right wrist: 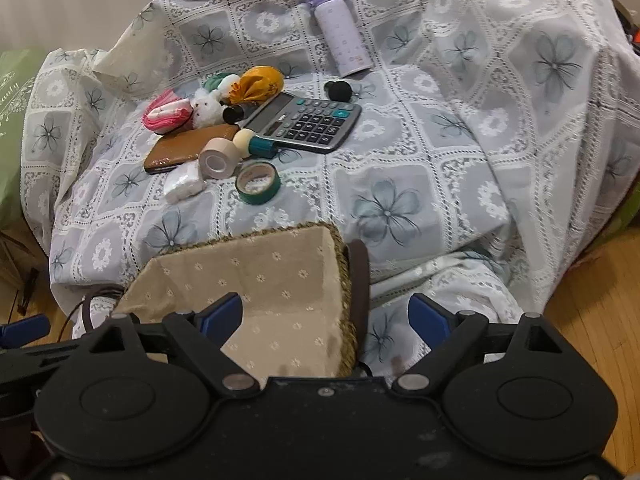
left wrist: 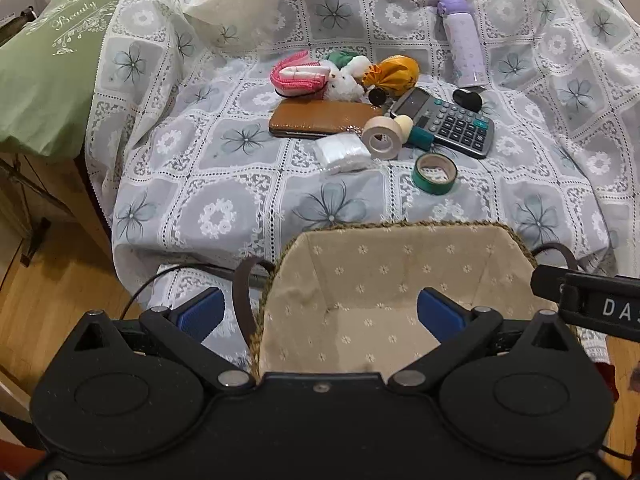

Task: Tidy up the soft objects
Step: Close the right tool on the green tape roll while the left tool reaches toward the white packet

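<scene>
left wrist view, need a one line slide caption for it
Open left gripper straddles the near left wall of an empty fabric-lined basket, with plush toy, tape rolls and calculator beyond.

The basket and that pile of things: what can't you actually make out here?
- Basket: near wall hidden by the left claw, left wrist view.
- Wallet: far edge covered by the plush toy, both views.
- Calculator: key labels too small.
- Green pillow: cut off by the frame edge.
</scene>
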The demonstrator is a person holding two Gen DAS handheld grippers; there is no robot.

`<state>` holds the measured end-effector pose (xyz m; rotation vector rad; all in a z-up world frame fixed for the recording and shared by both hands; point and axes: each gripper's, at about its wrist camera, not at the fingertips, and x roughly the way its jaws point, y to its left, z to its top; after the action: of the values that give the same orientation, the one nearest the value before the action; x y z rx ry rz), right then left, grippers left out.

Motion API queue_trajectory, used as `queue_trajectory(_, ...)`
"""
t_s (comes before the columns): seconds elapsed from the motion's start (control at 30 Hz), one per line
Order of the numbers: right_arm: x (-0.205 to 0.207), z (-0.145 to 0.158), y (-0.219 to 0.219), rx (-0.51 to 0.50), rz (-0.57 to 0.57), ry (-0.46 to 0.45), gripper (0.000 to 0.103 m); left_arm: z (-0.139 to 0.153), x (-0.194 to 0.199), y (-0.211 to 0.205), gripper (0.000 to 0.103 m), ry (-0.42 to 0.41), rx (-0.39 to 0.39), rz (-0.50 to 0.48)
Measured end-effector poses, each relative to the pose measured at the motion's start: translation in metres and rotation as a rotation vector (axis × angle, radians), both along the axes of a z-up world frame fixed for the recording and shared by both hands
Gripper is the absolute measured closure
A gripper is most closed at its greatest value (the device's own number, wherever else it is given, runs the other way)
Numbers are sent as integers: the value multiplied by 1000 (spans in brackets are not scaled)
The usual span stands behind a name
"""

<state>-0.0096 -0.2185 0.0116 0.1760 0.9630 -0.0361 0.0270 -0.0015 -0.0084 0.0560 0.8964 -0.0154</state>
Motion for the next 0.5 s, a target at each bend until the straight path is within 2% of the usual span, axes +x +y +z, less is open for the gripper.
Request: queue_trajectory(0.5, 91, -9, 8, 3, 31, 0, 15, -13, 75, 18, 5, 66, -22, 33)
